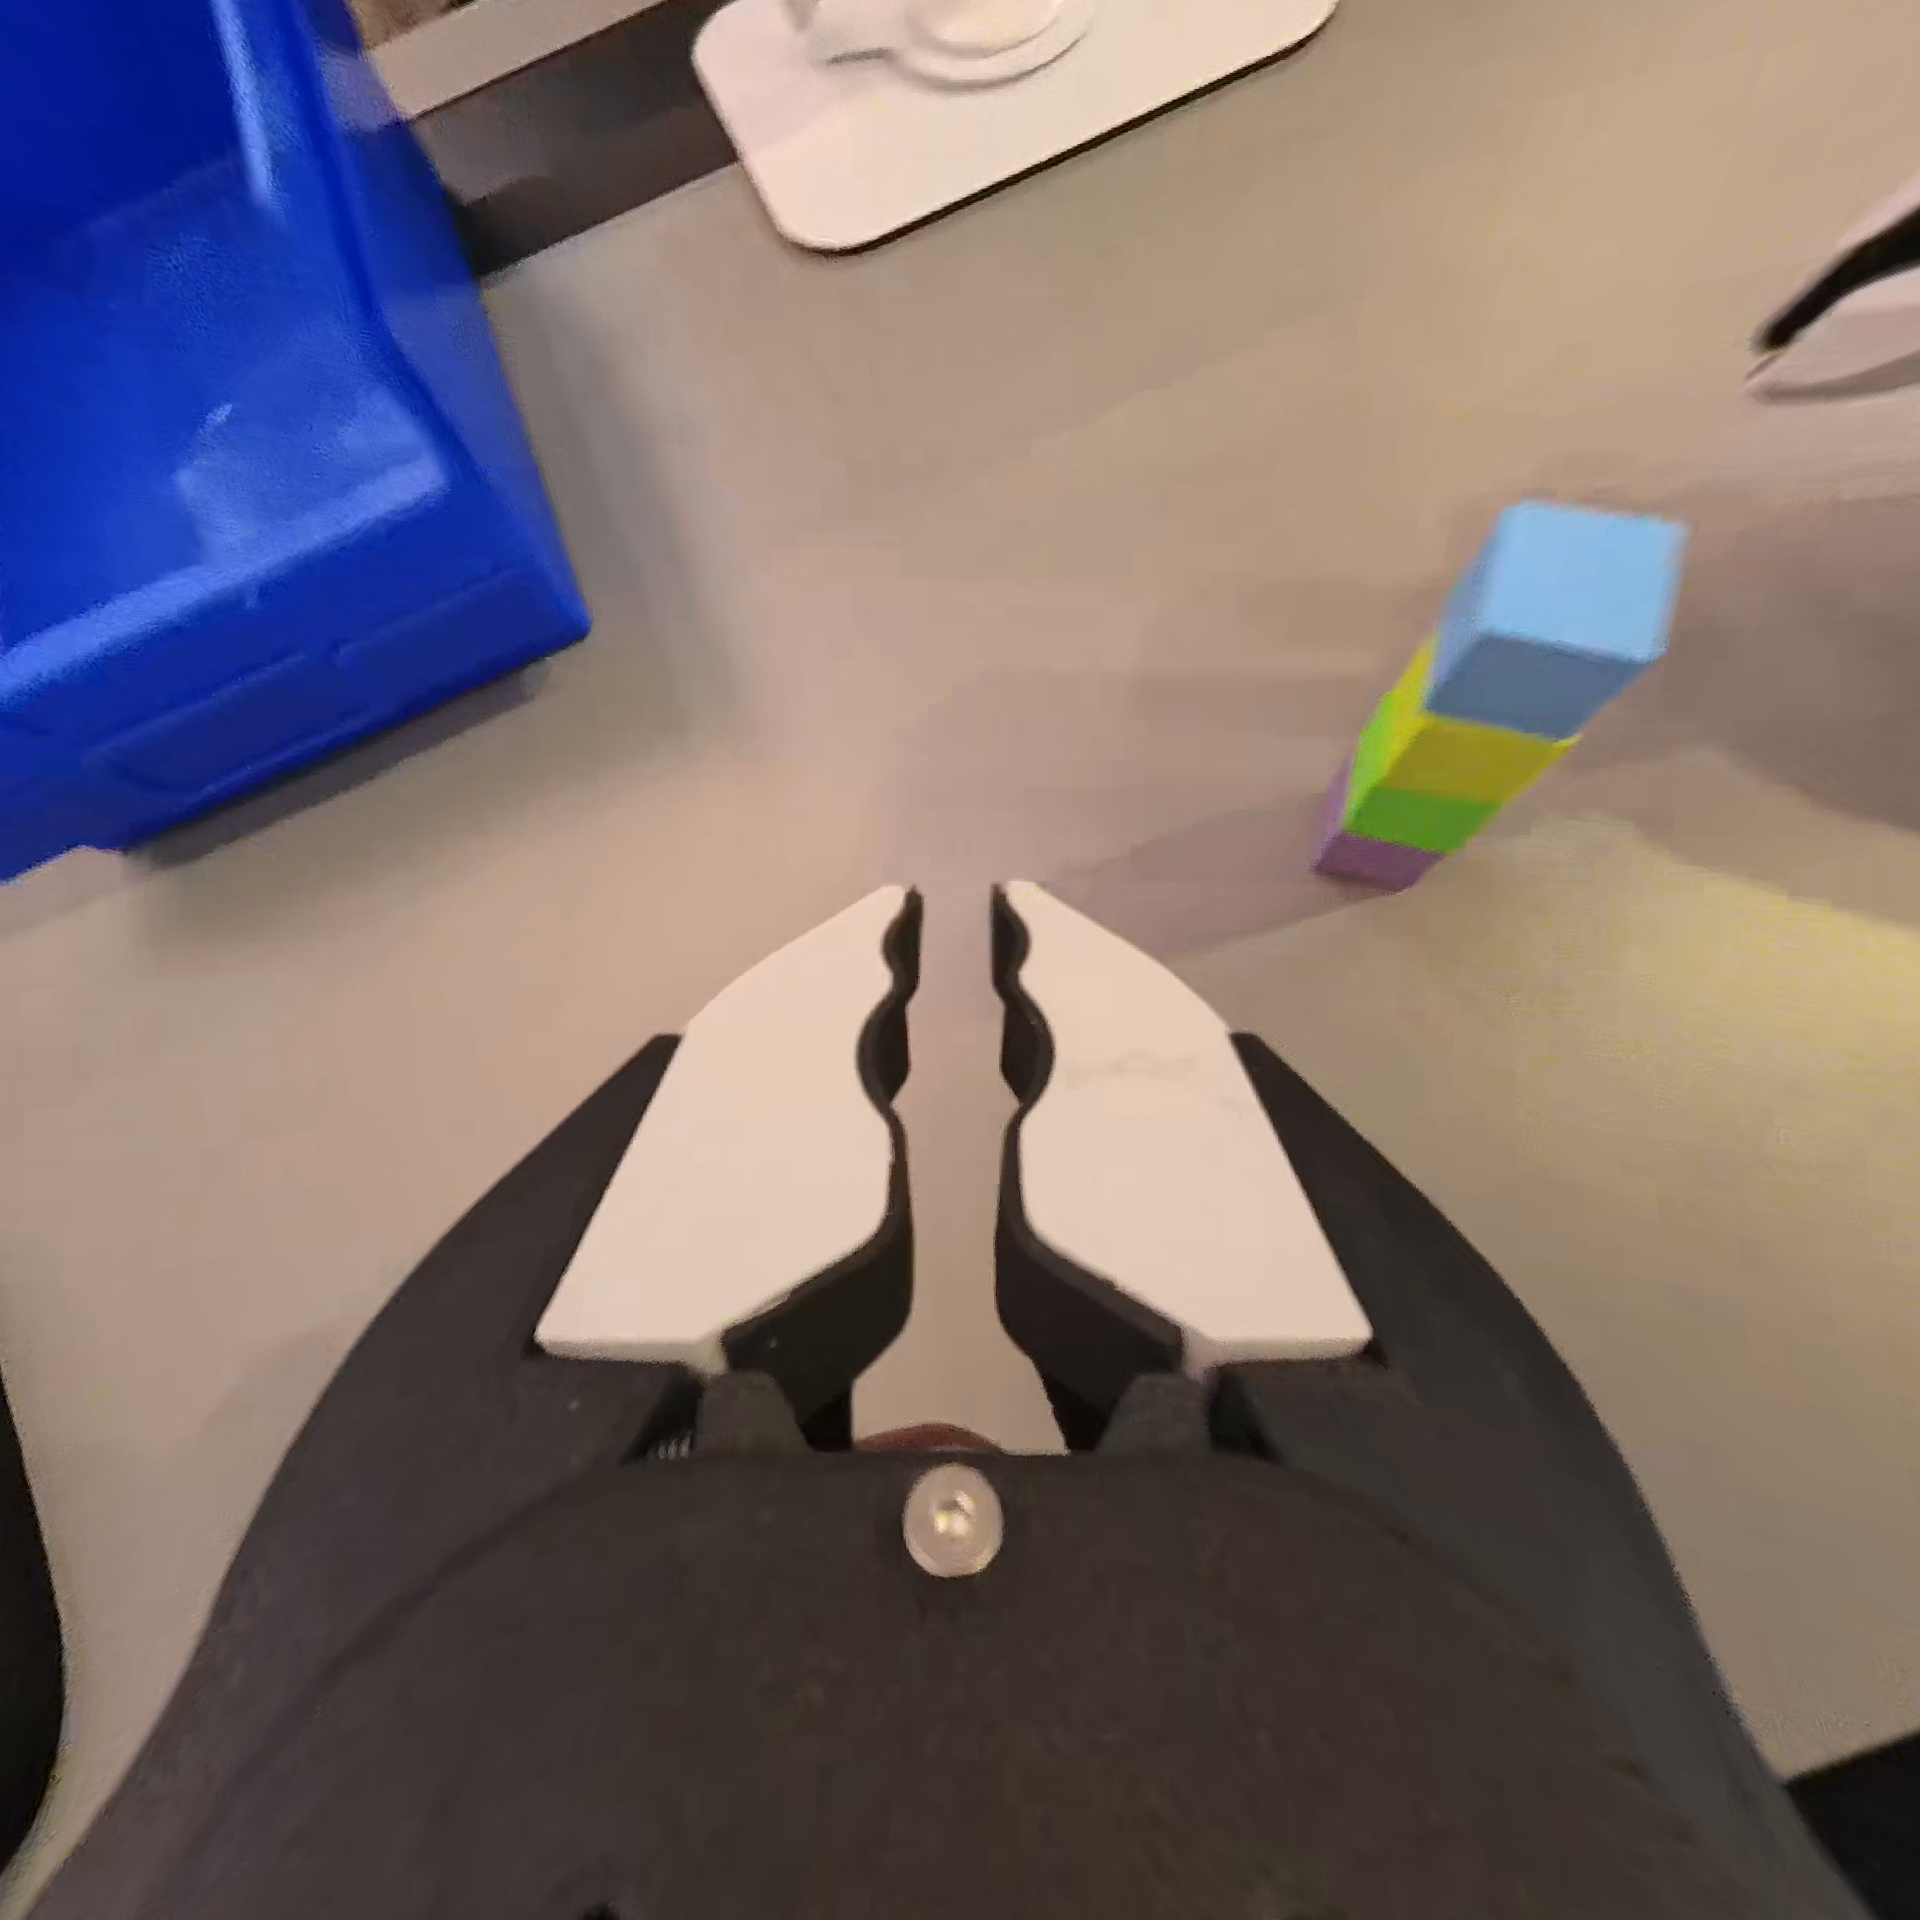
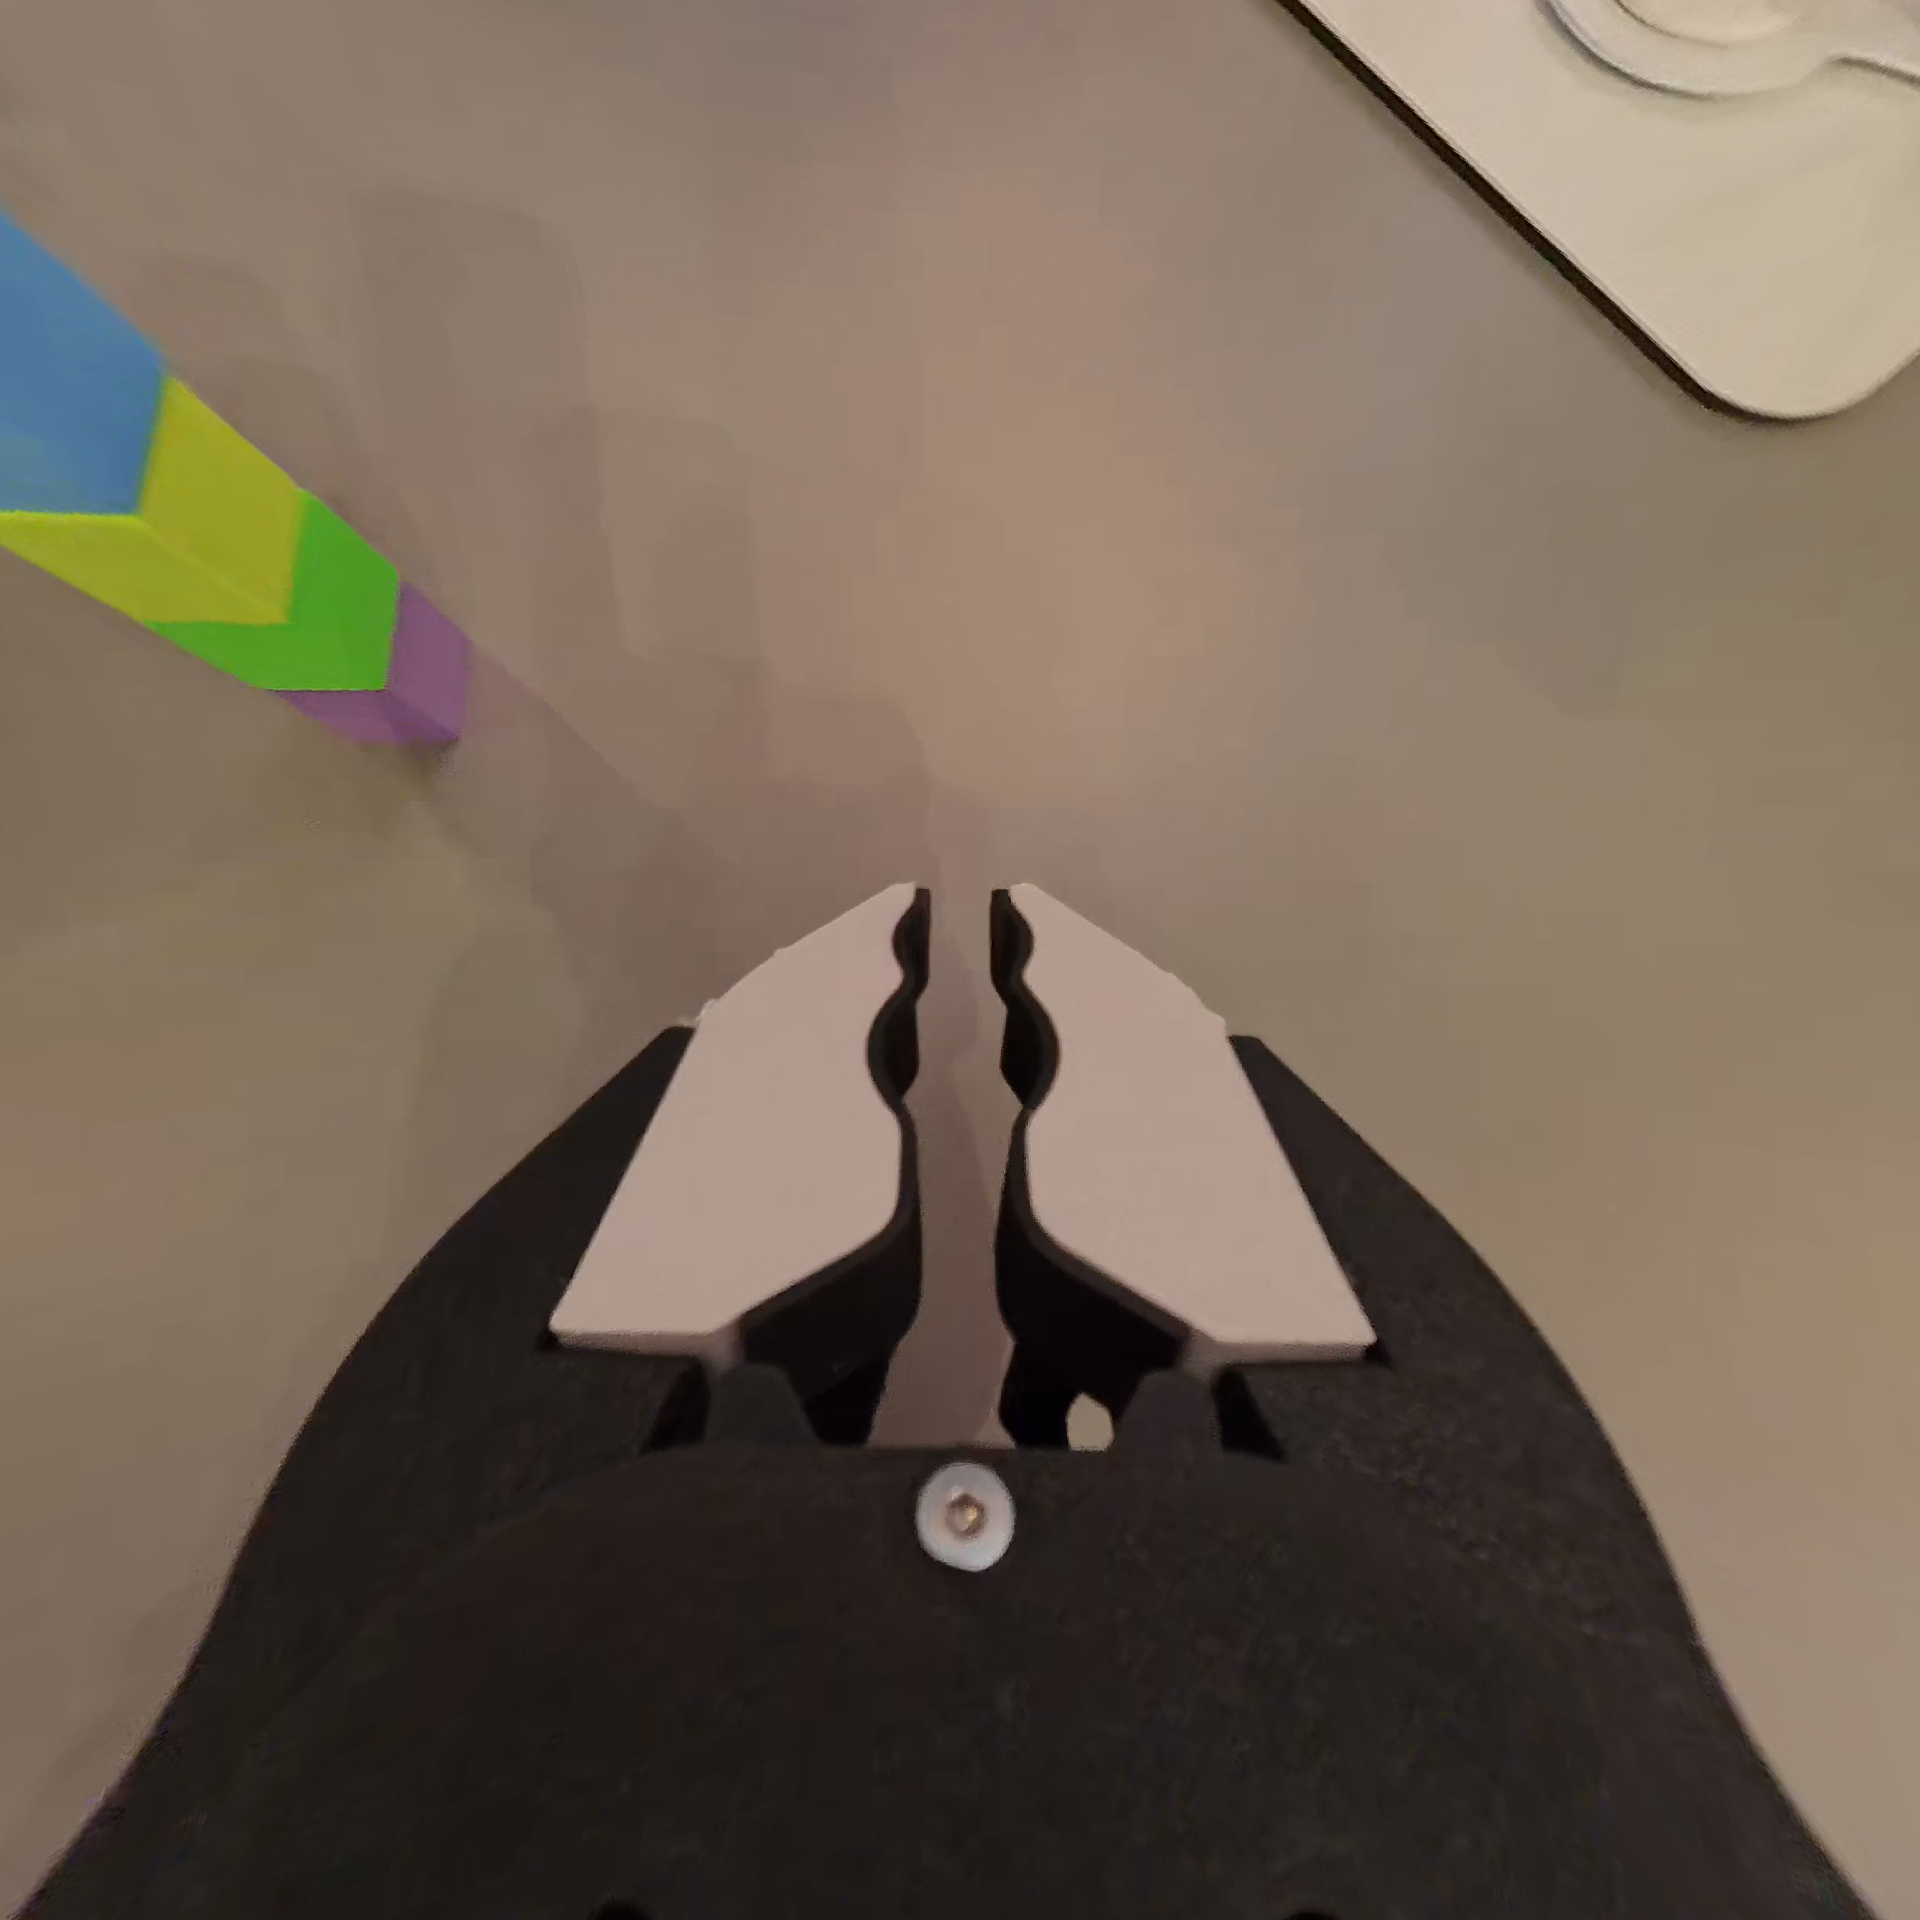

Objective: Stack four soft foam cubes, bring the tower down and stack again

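I have both grippers hovering over the grey table (image 1: 1039, 540) with nothing in them. My left gripper (image 1: 956, 896) has its white fingers (image 1: 800, 1101) drawn near each other, a narrow slit of bare table showing between the dark pads, so it is released and grips nothing. My right gripper (image 2: 960, 896) looks the same in its own view: fingers close together, a thin strip of table between the pads, grasp bare.

The tower (image 1: 1496, 707) stands on the table, ahead and to the right of my left gripper and well apart from it. It is four foam cubes high: the purple cube (image 1: 1371, 860) at the bottom, the green cube (image 1: 1423, 816) on it, the yellow cube (image 1: 1475, 756) next and the light blue cube (image 1: 1569, 592) on top, the layers slightly twisted against each other. From my right gripper it lies off to the left.

A blue bin (image 1: 208, 468) sits at the far left, and a white mat (image 1: 935, 135) lies at the far edge of the table
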